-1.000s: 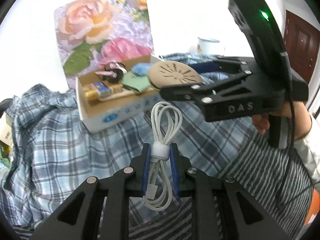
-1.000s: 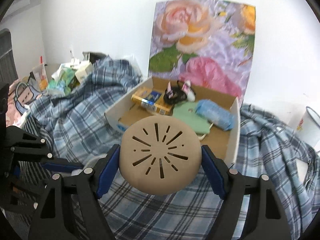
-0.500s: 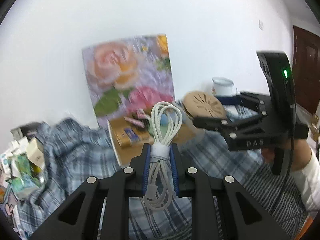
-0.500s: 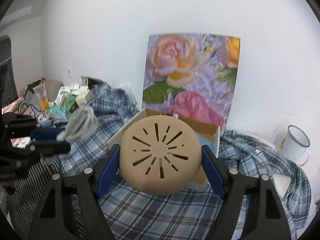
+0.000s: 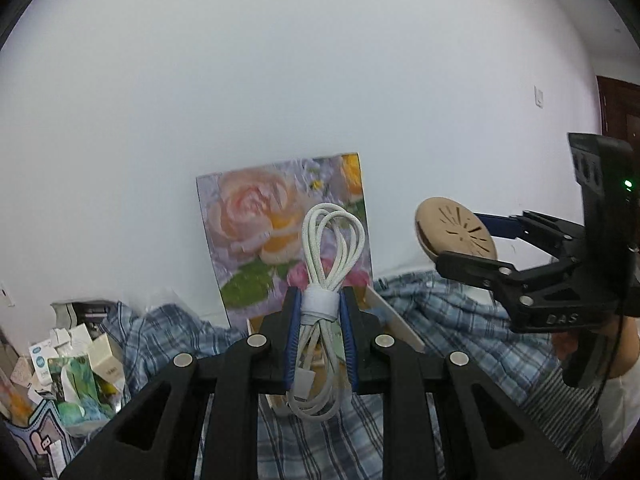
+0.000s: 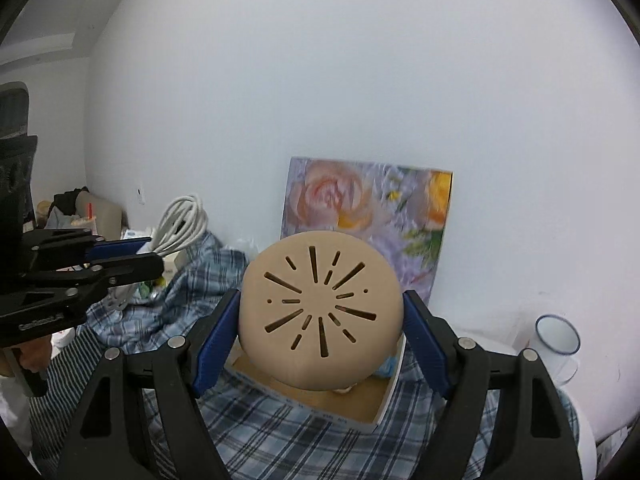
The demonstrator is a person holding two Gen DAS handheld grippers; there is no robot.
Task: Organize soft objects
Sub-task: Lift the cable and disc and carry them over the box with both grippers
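Observation:
My left gripper [image 5: 320, 322] is shut on a coiled white cable [image 5: 326, 264] bound with a white strap, held upright in the air. The cable also shows in the right wrist view [image 6: 182, 220]. My right gripper [image 6: 320, 320] is shut on a round beige slotted disc [image 6: 320, 308], held above an open cardboard box [image 6: 360, 408]. The disc shows in the left wrist view [image 5: 456, 234] at the right. The box [image 5: 396, 326] lies mostly hidden behind my left gripper.
A blue plaid cloth [image 6: 260, 432] covers the surface. A floral board [image 5: 260, 232] leans on the white wall behind the box. Several small boxes and packets [image 5: 76, 356] lie at the left. A white enamel mug [image 6: 556, 344] stands at the right.
Both grippers have risen and tilted upward with their loads. The box has dropped low in both views and the wall now fills most of each.

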